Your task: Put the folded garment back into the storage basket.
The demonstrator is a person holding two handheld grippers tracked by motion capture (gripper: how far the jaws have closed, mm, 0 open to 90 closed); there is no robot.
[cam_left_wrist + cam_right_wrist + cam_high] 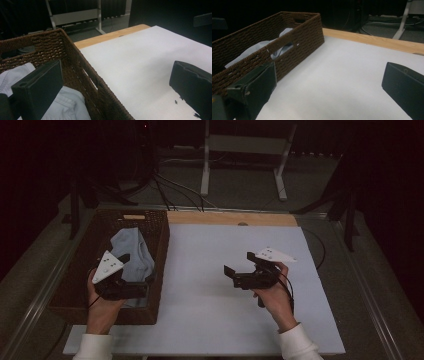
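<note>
One crumpled pale-blue garment (131, 254), basket-bound (161, 245)

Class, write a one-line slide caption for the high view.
Left tool over a wicker basket of pale cloth; right tool above the white tabletop.

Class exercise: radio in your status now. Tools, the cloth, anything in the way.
Left tool open over the basket, holding nothing. Right tool open above the white tabletop, holding nothing. Light-blue cloth lies in the basket, ungripped. Basket wall stands between cloth and tabletop.
</note>
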